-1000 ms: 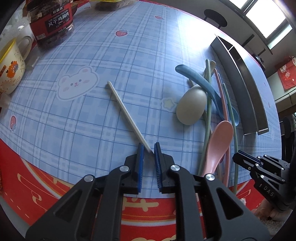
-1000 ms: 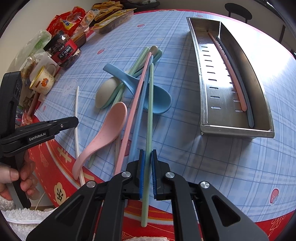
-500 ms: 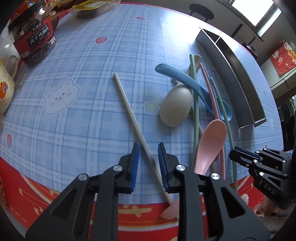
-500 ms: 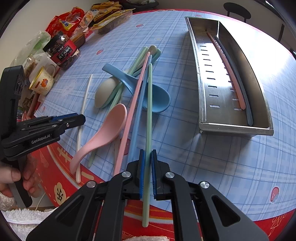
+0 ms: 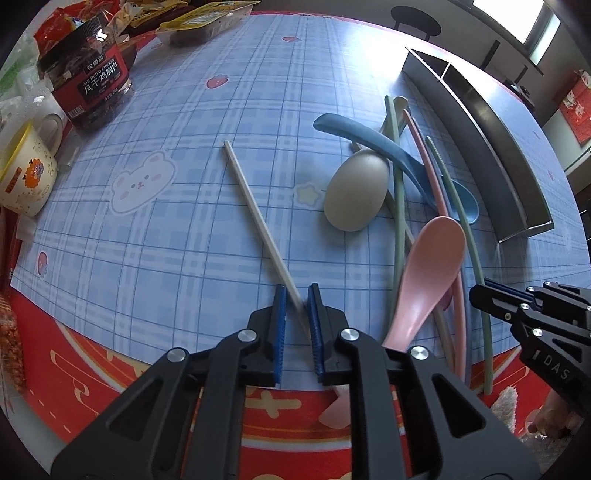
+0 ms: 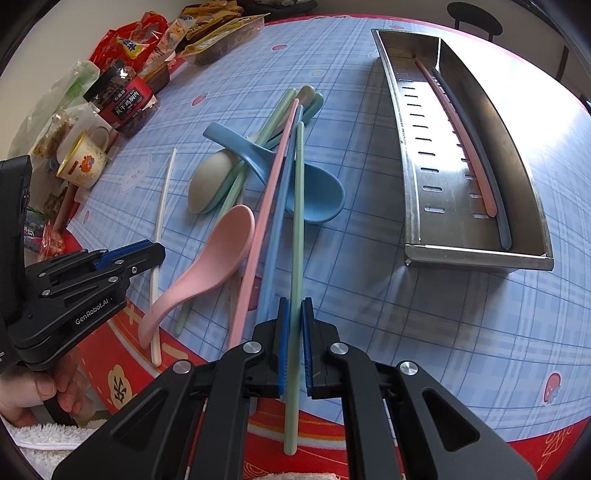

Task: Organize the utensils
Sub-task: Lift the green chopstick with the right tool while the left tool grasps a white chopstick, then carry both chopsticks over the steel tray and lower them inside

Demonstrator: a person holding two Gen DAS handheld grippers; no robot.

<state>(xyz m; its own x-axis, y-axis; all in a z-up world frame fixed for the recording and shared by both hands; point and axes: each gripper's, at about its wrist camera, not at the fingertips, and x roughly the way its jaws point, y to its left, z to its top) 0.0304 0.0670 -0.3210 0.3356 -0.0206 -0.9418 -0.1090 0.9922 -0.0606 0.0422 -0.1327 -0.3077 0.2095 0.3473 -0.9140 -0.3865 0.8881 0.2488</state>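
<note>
Utensils lying mostly in a loose pile on the blue checked tablecloth (image 5: 184, 240), two already in the steel tray (image 6: 476, 254). Nearest, at the red table edge: right gripper (image 6: 294, 304) pointing steeply down, blue pads pressed onto the green chopstick (image 6: 297, 229), pinching it near its lower end, with that end sticking out past the table edge. Just to its left, a blue chopstick (image 6: 279, 221) and a pink chopstick (image 6: 266, 206), running side by side with the green one. Further left, left gripper (image 5: 297, 291) held by a hand (image 6: 33, 391), jaws closing, white chopstick (image 5: 258, 218) between them, touching one pad but not yet squeezed by both. Pink spoon (image 5: 432, 266) lying between the white chopstick and the pile, handle toward the edge. Behind that, blue spoon (image 6: 314, 195) under the three long chopsticks, beige spoon (image 5: 356, 192) bowl-down beside it. To the right and well apart from the pile, the tray, with a second pink chopstick (image 6: 458, 136) and a dark grey chopstick (image 6: 476, 147) lying along its divider. Farthest back on the left: mug (image 5: 26, 177), red-labelled jar (image 5: 90, 85), snack packets (image 6: 207, 33).
</note>
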